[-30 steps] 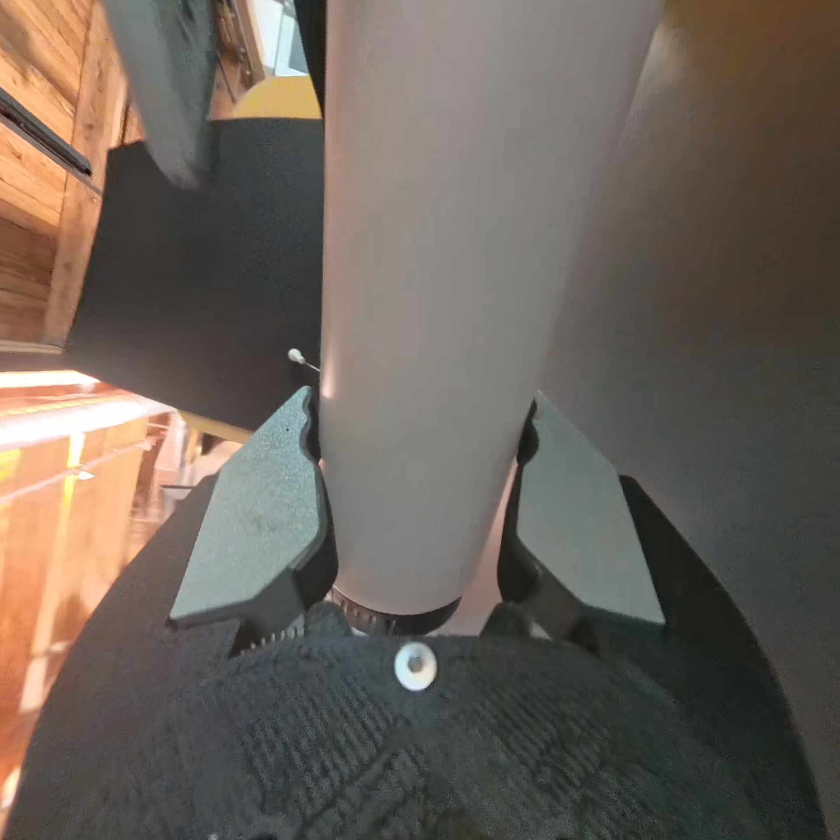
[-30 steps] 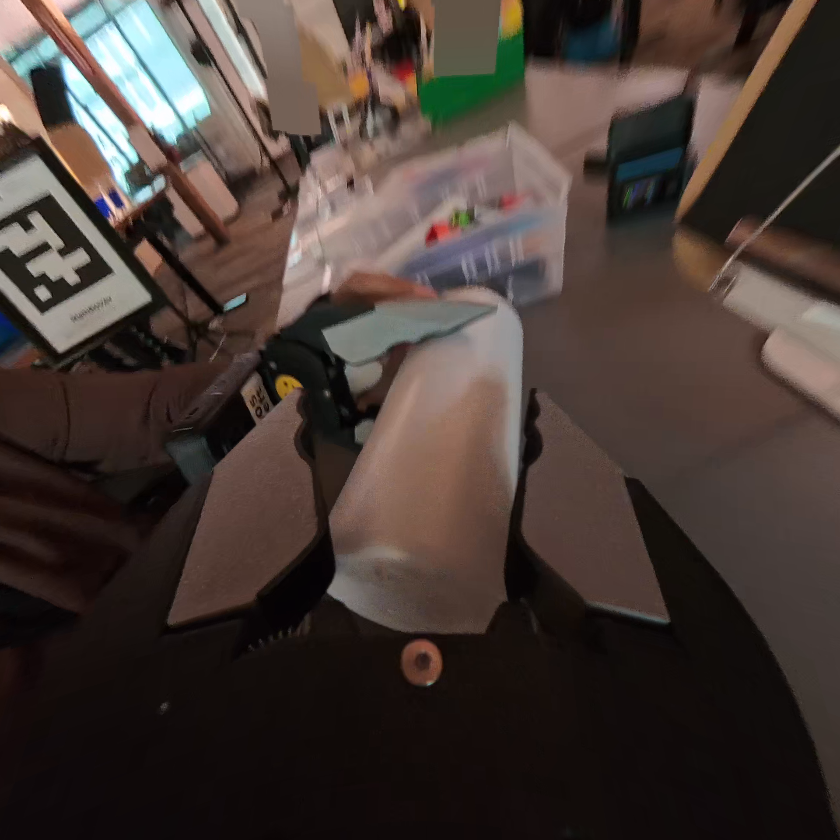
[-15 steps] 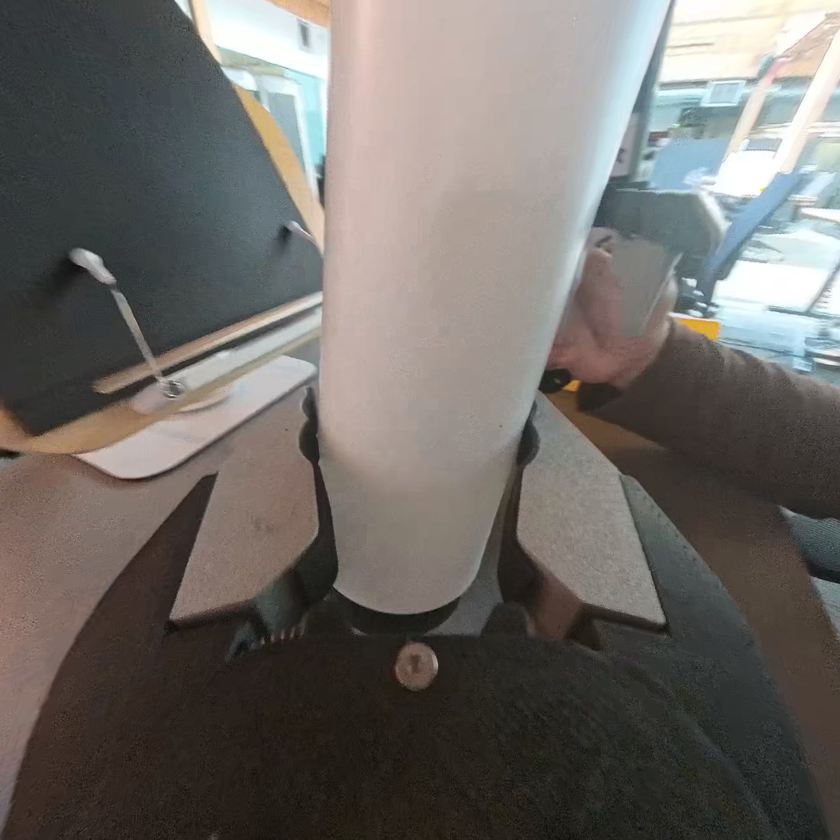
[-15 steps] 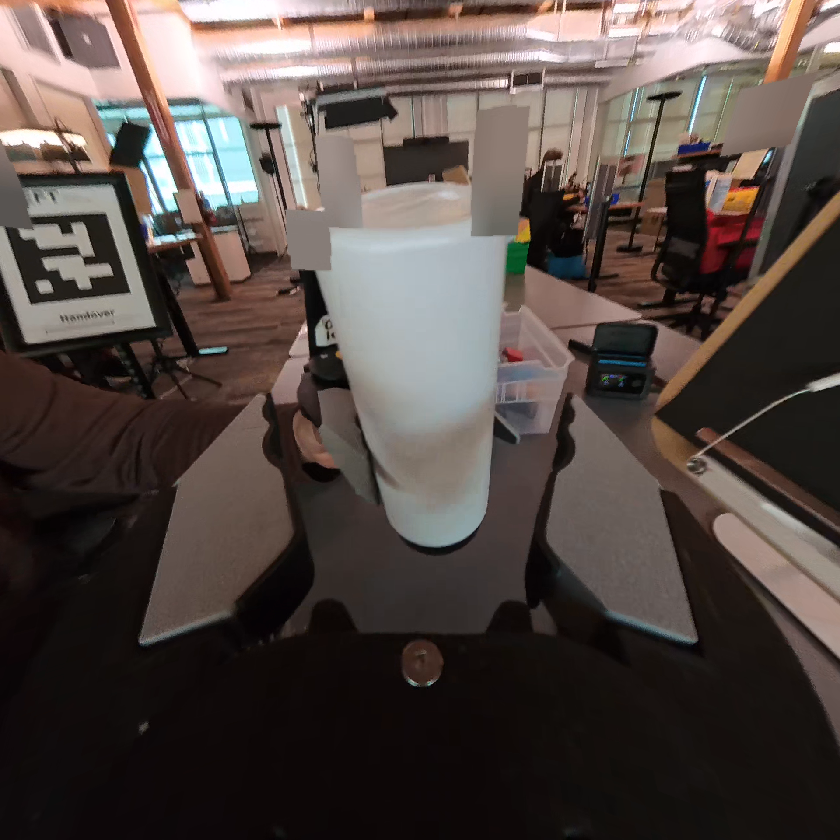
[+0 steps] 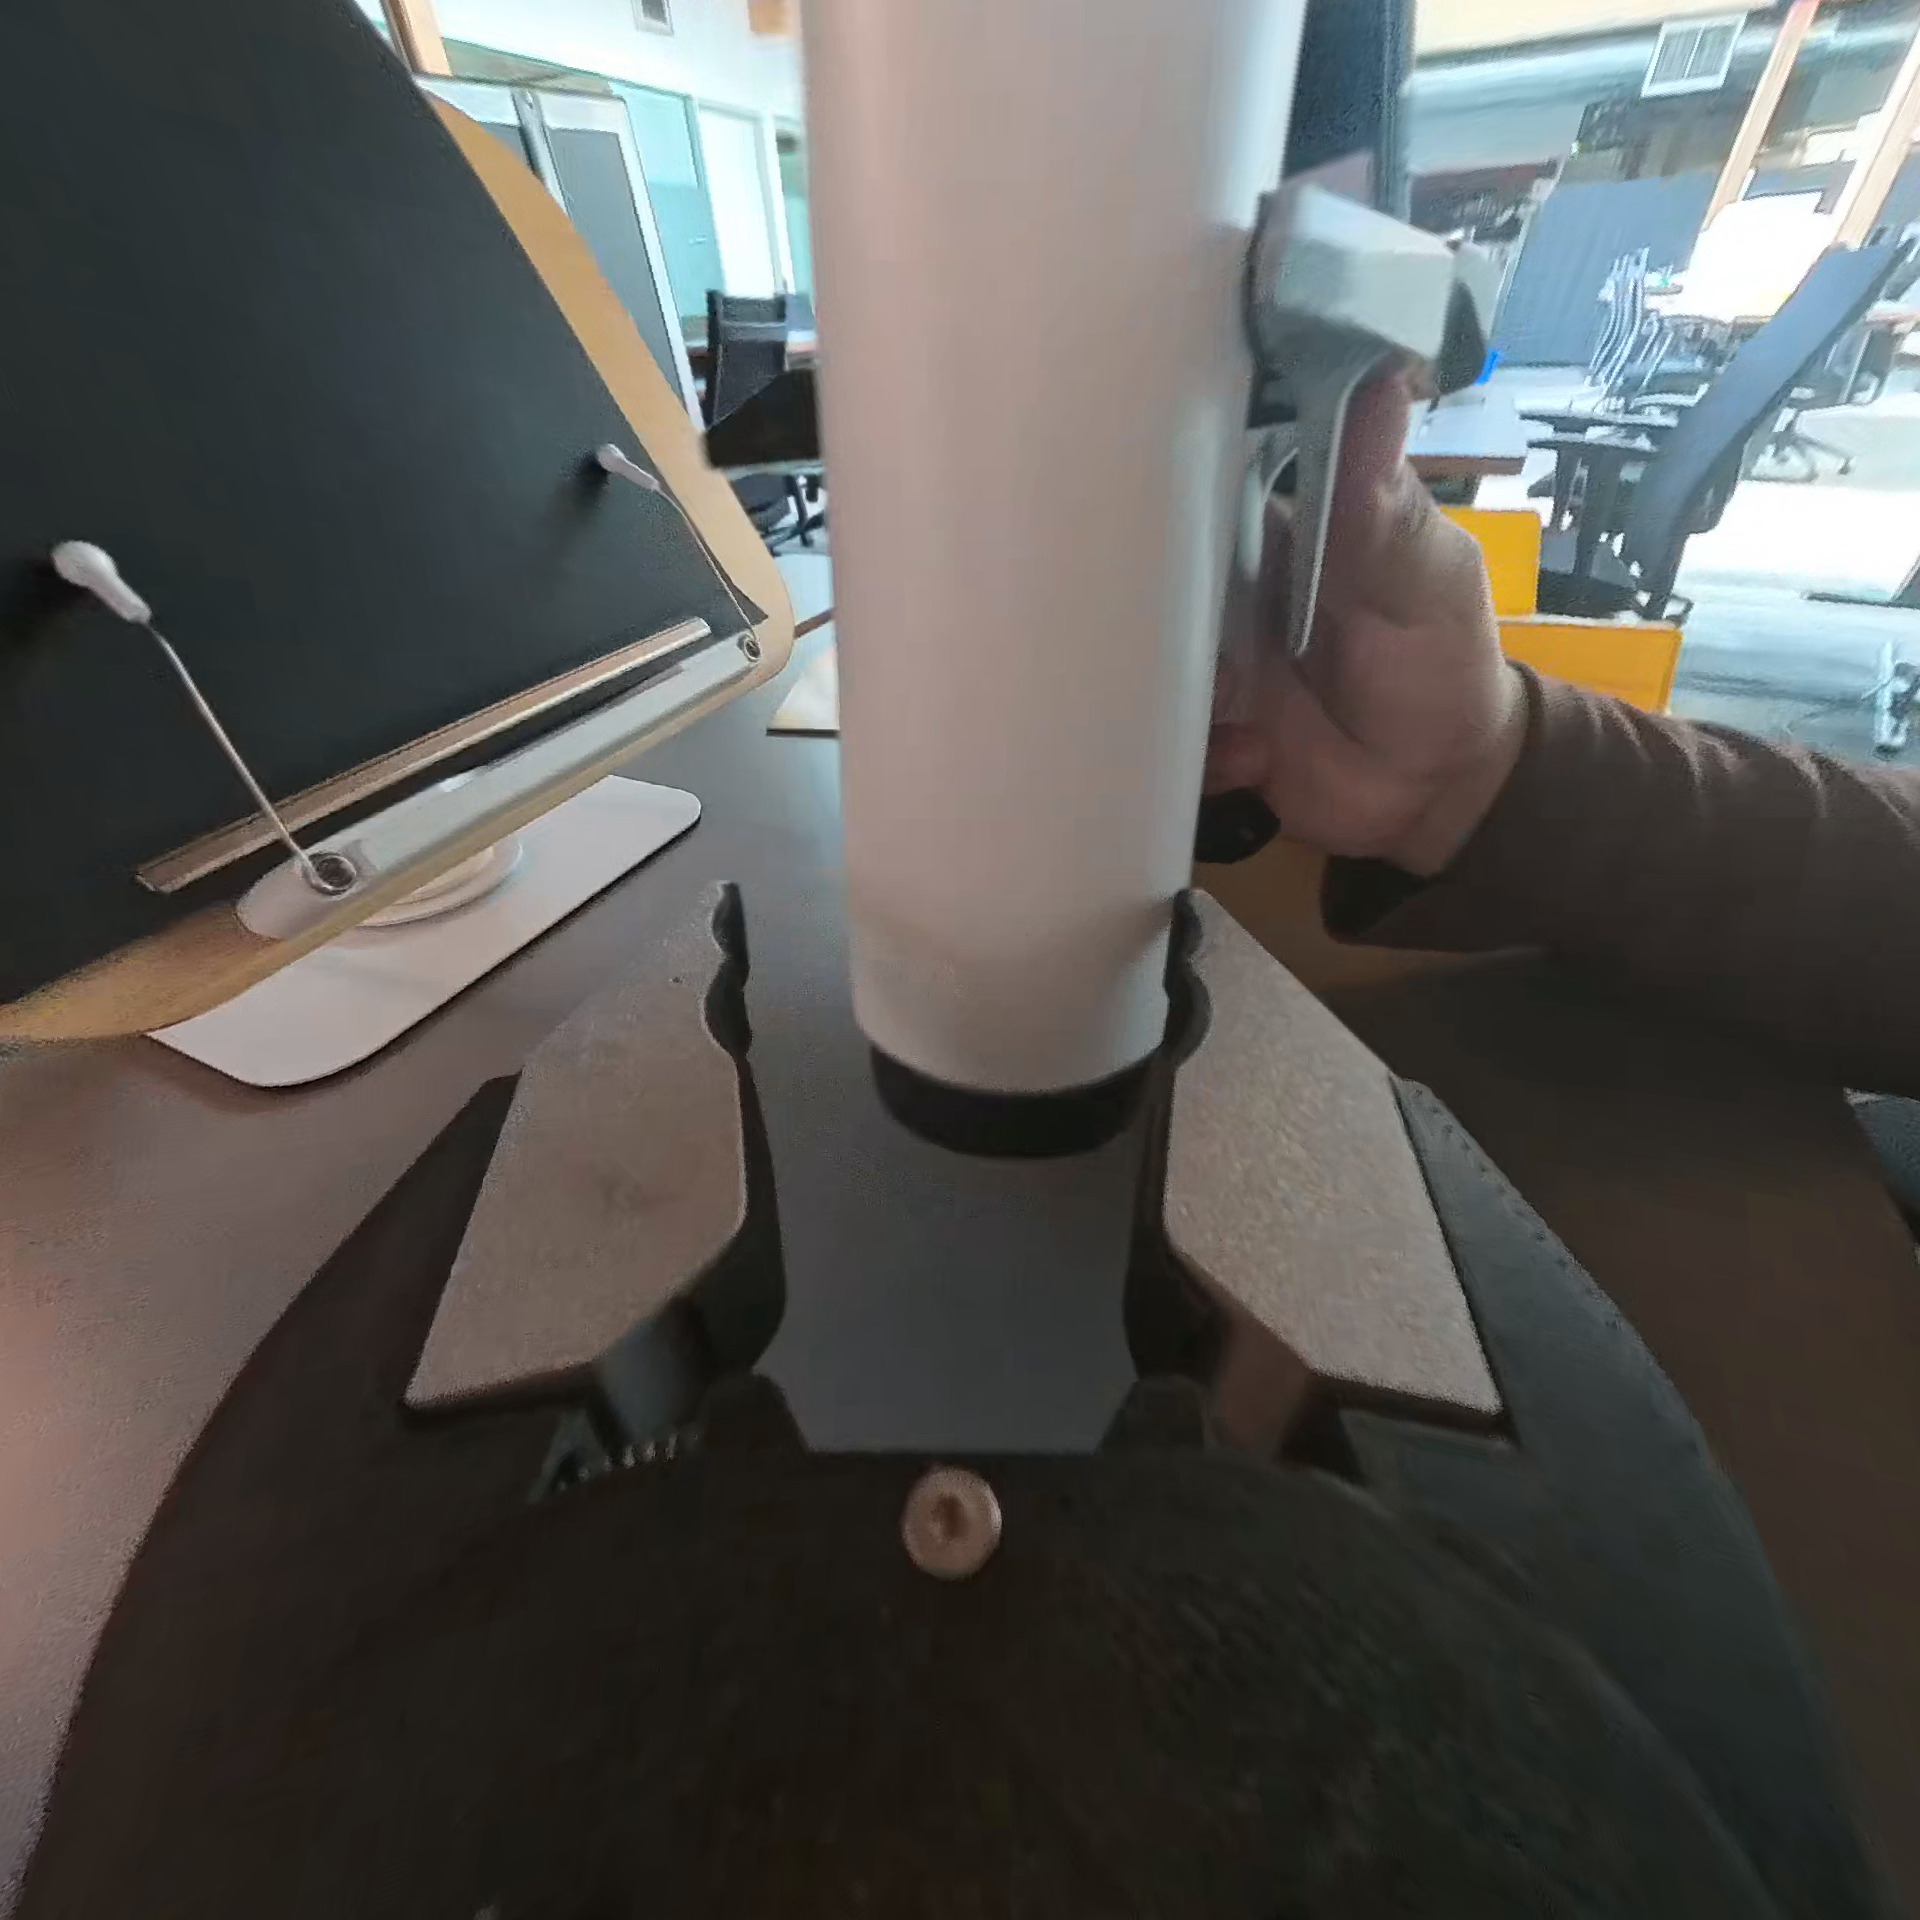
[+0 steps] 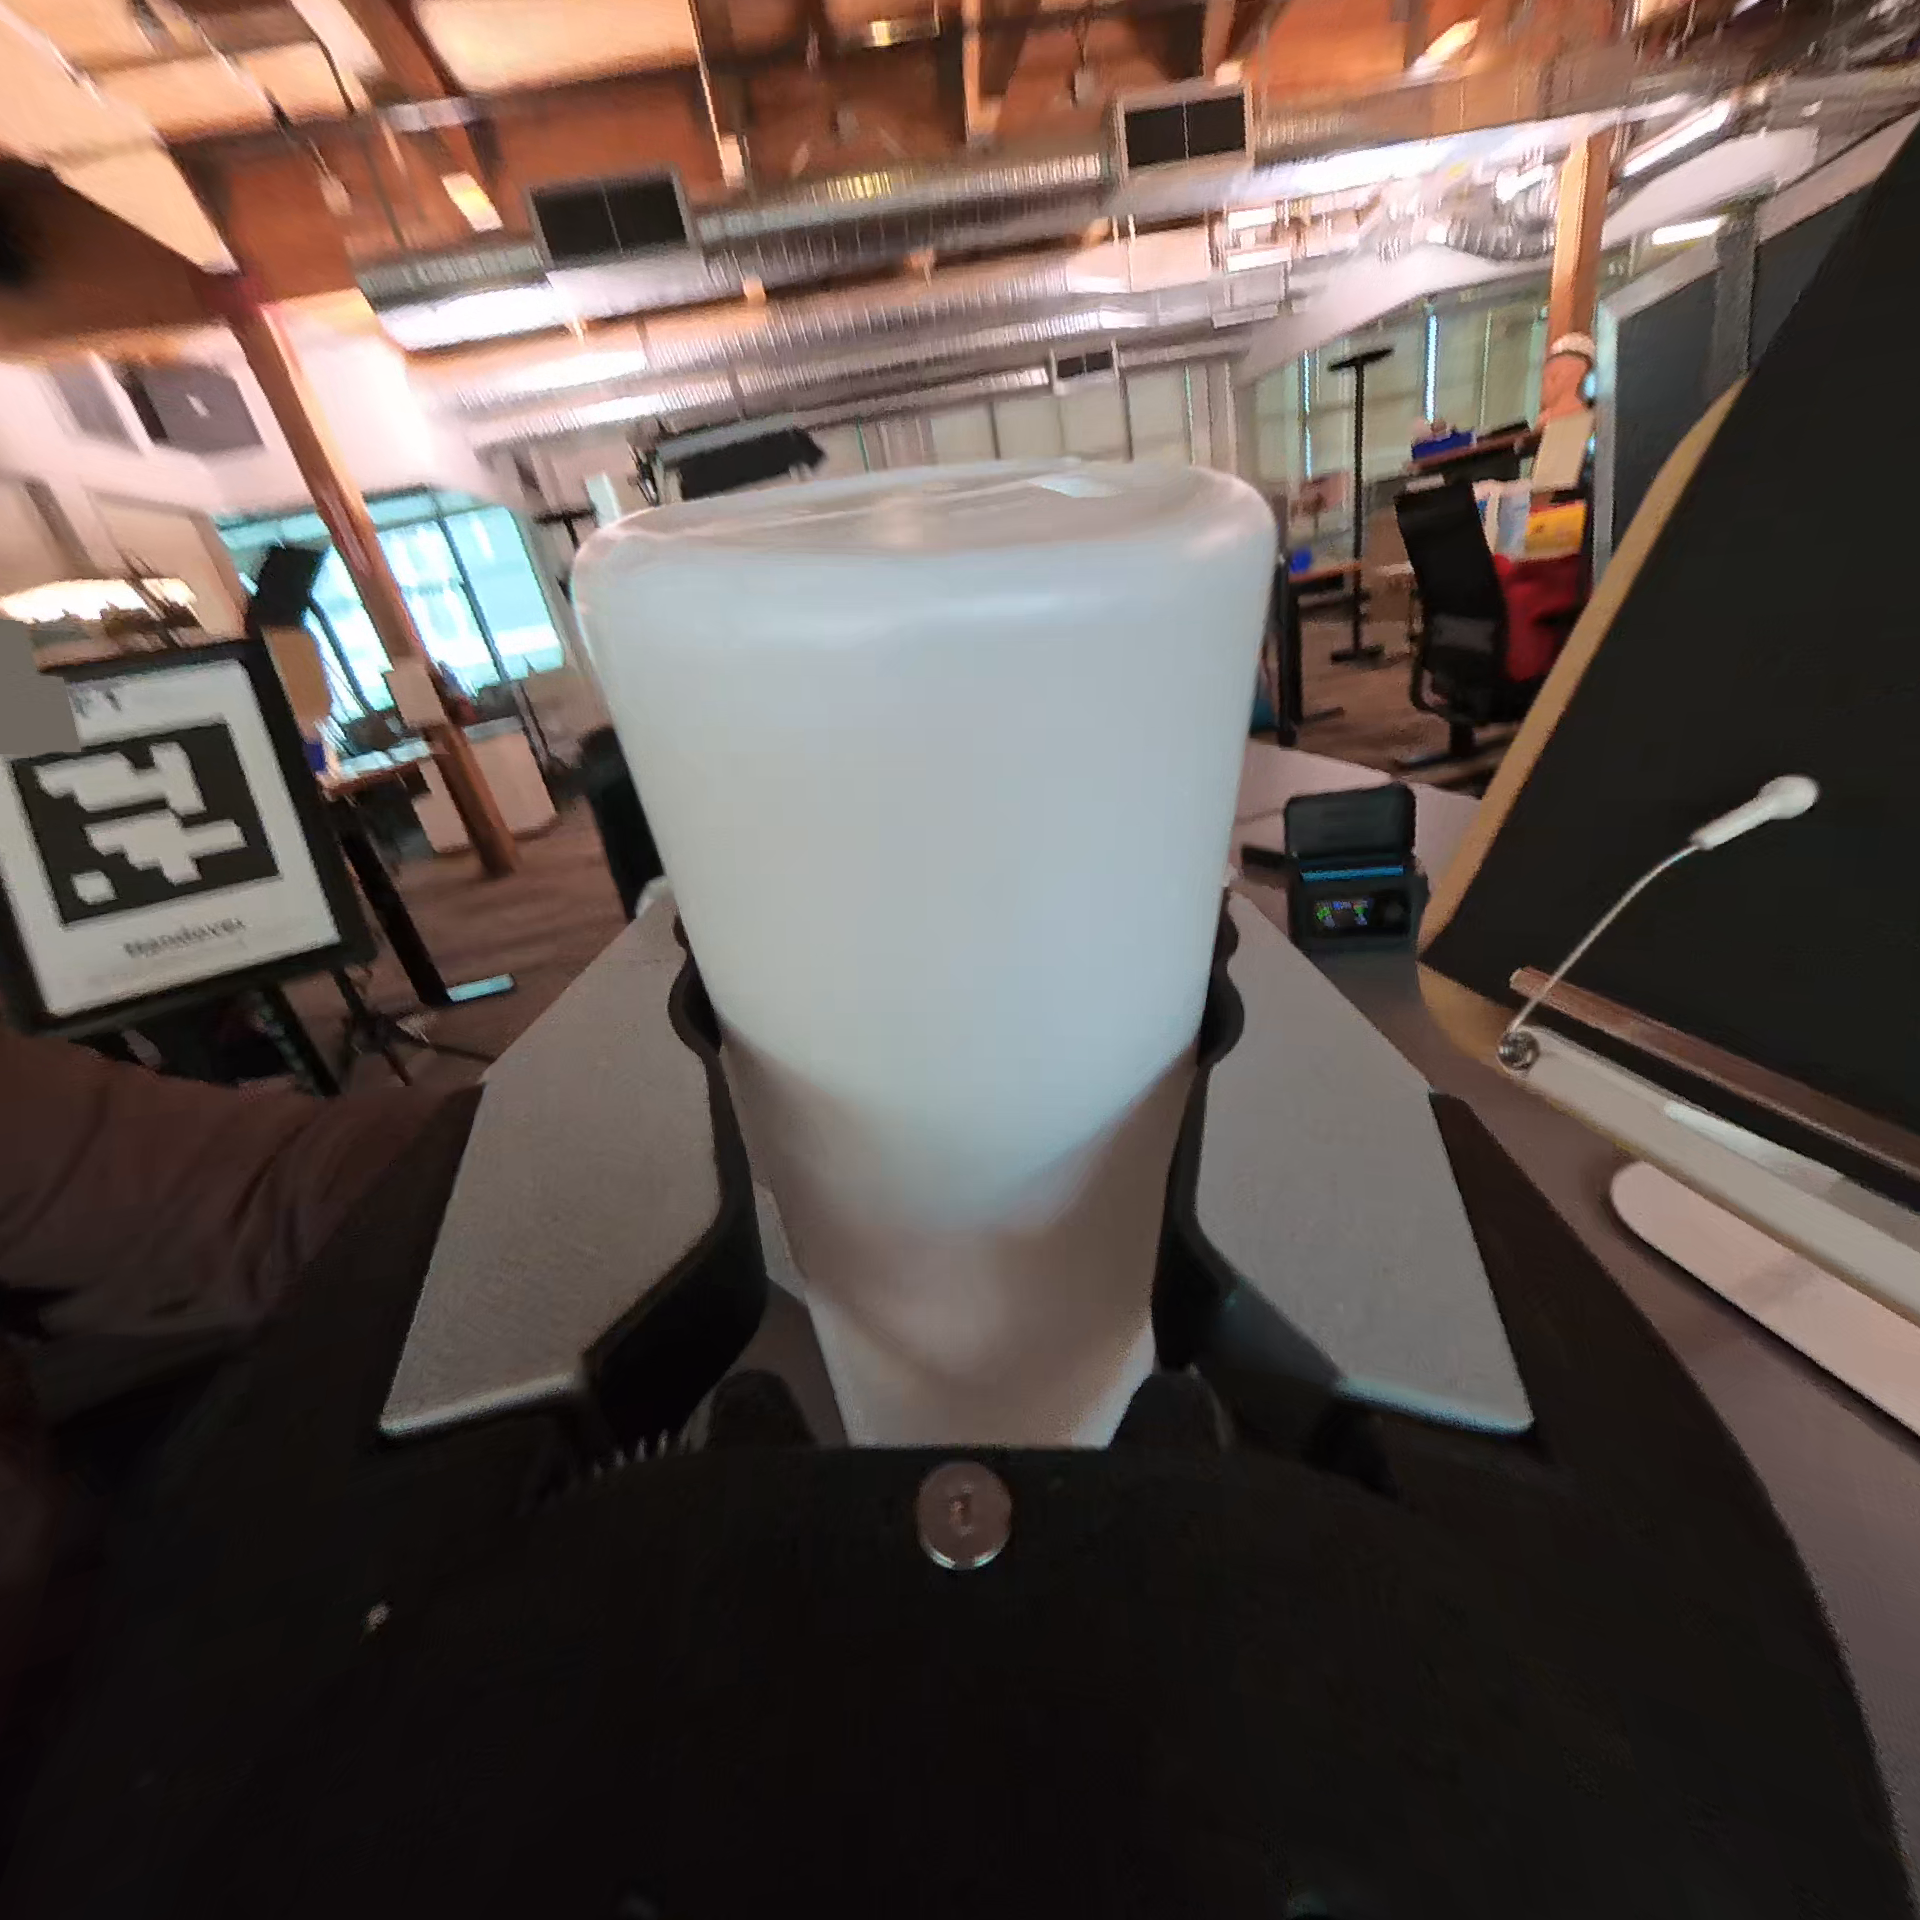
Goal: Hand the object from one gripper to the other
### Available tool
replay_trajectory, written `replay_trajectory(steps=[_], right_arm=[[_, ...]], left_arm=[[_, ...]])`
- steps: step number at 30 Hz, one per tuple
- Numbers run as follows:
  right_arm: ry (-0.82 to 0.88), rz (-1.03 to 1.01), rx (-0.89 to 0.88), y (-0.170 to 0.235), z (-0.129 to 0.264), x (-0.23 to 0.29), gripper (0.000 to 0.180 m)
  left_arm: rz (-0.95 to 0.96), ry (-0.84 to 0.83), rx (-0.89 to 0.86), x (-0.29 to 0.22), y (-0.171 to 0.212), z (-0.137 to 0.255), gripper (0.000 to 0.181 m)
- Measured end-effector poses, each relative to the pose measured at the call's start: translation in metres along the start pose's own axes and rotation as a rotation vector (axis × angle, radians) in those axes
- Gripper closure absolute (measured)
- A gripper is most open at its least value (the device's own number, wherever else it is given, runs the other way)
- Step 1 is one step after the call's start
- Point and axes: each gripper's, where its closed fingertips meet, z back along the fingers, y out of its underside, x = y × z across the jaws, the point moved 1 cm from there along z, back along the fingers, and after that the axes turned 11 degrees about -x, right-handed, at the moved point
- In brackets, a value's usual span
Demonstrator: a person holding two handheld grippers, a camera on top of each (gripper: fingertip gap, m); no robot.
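A tall white tumbler with a black base stands upright just above the dark table. My left gripper is open around its bottom: the left finger stands apart from it, the right finger is against it. My right gripper is shut on the tumbler, with both fingers pressed on its sides. In the left wrist view the right gripper shows clamped on the tumbler higher up, held by a hand.
A black board with a wooden rim on a white base stands left of the tumbler; it also shows in the right wrist view. A small device with a screen sits on the table. A sign on an easel stands at left. There is about 8 cm between the tips of the two grippers.
My right gripper, open and apart half a second ago, has moved in and shut on the tumbler. My left gripper, then shut on it, has opened.
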Motion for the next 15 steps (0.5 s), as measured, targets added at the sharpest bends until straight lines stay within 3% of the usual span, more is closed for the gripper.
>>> replay_trajectory(steps=[5,15], right_arm=[[-0.044,-0.074,-0.124,-0.022,0.01,0.001,0.087],[-0.164,-0.101,-0.128,-0.015,-0.006,0.029,0.088]], left_arm=[[0.089,0.04,-0.006,-0.003,0.001,-0.001,0.091],[0.135,0.183,0.031,-0.039,0.016,-0.016,0.085]])
